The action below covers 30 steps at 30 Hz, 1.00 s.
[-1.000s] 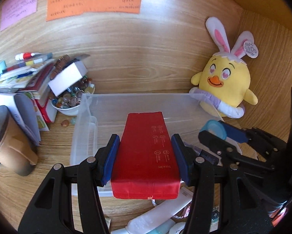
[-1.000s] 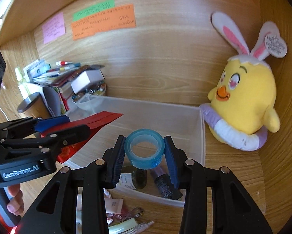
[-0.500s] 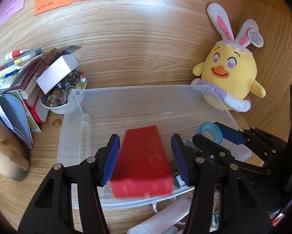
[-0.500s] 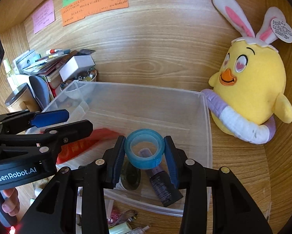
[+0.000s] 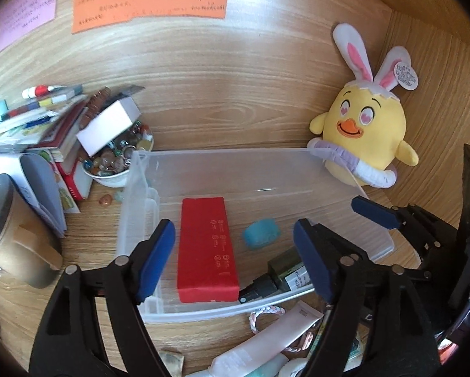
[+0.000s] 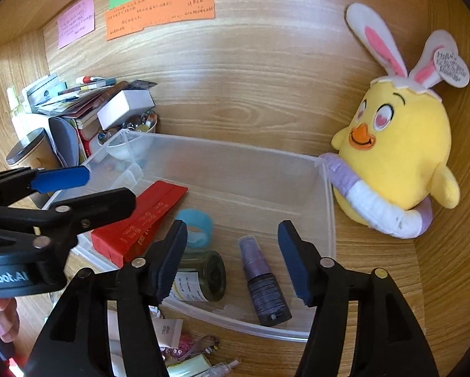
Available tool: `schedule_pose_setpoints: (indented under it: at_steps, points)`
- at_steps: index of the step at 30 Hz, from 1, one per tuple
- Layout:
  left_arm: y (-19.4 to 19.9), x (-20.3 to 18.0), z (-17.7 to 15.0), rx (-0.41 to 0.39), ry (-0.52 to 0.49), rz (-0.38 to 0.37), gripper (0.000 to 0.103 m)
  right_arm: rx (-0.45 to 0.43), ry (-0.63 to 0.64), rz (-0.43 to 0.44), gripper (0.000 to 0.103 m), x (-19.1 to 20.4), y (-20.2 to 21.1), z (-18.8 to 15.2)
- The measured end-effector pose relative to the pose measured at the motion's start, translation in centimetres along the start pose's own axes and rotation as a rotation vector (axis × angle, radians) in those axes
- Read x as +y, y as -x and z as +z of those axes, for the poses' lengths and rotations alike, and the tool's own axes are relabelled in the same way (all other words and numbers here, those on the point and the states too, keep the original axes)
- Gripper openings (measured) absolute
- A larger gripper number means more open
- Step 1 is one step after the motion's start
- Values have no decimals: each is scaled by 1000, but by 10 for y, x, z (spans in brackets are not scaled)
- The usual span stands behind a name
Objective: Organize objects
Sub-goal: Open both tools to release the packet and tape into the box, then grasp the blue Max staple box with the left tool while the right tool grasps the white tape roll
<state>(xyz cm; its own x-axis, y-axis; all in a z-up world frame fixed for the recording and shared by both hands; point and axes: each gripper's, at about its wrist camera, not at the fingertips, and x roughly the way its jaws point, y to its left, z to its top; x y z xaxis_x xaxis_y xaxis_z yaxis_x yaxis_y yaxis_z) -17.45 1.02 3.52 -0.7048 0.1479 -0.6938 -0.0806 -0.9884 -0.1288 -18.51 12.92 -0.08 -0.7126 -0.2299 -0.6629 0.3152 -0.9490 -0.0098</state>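
1. Opening just now, the left gripper (image 5: 235, 257) has dropped the flat red rectangular box (image 5: 206, 248), now lying below its empty jaws in the clear plastic bin (image 5: 222, 169).
2. The right gripper (image 6: 231, 257), likewise newly spread and empty, has released the blue tape roll (image 6: 195, 227), which rests beside the box.
3. Both items are stowed; loose clutter nearer than the bin remains.

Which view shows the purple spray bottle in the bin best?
The right wrist view: the purple spray bottle lies in full sight on the floor of the clear bin, beside the green jar. In the left wrist view it cannot be made out; the left tool's own right finger covers that corner.
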Motion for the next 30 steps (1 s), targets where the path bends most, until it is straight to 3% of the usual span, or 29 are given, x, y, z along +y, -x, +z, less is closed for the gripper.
schedule_pose_setpoints:
  at_steps: [4,10,30]
  points:
    - [13,-1,-3,-17,-15,14,91,-14,-6,1,67,-1,11,0]
    - [34,0,-13,-34,-18,18,98,-45,-10,3,77,-2,35,-5]
    - [52,21,-101,96,-5,76,99,9,-42,80,82,15,64,-66]
